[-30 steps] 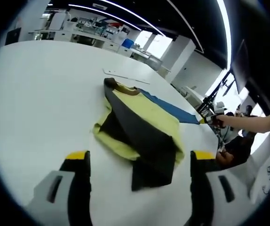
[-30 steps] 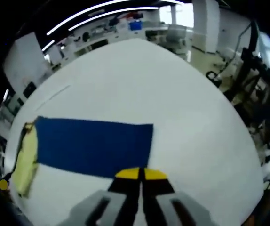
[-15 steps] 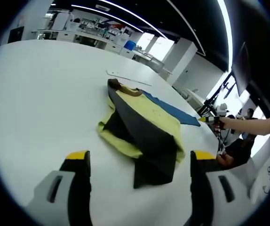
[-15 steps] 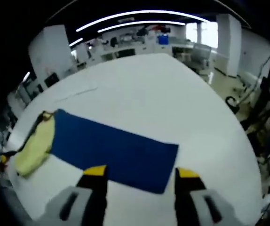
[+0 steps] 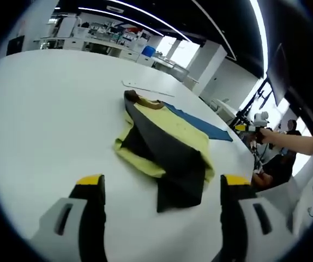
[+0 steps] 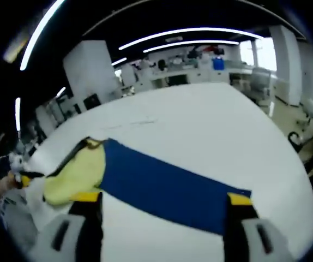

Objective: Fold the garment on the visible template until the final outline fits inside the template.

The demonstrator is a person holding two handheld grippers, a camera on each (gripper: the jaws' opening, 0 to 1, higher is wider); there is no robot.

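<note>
**Folding stalled: garment half off the template**

Lying on the white table (image 5: 42, 114), the garment (image 5: 164, 144) fills the centre of the left gripper view, a yellow-and-dark bundle with its collar toward the upper left and a dark flap trailing to the lower right. Only its far edge overlaps the blue template (image 5: 203, 124), which runs off to the right of centre. In the right gripper view the template (image 6: 173, 188) stretches across the middle, with the yellow garment (image 6: 74, 174) bunched over its left end.

The left gripper (image 5: 161, 188) hangs near the garment with jaws wide and nothing between them. The right gripper (image 6: 162, 199) is likewise spread wide and empty, above the template's near edge.

Risks, as I judge them: most of the cloth sits beside the template, so folding where it lies would leave an outline outside the blue. Dragging the bundle by one layer could undo its folds or slide the template along. The loose dark flap may spill past the edge unless tucked.
</note>
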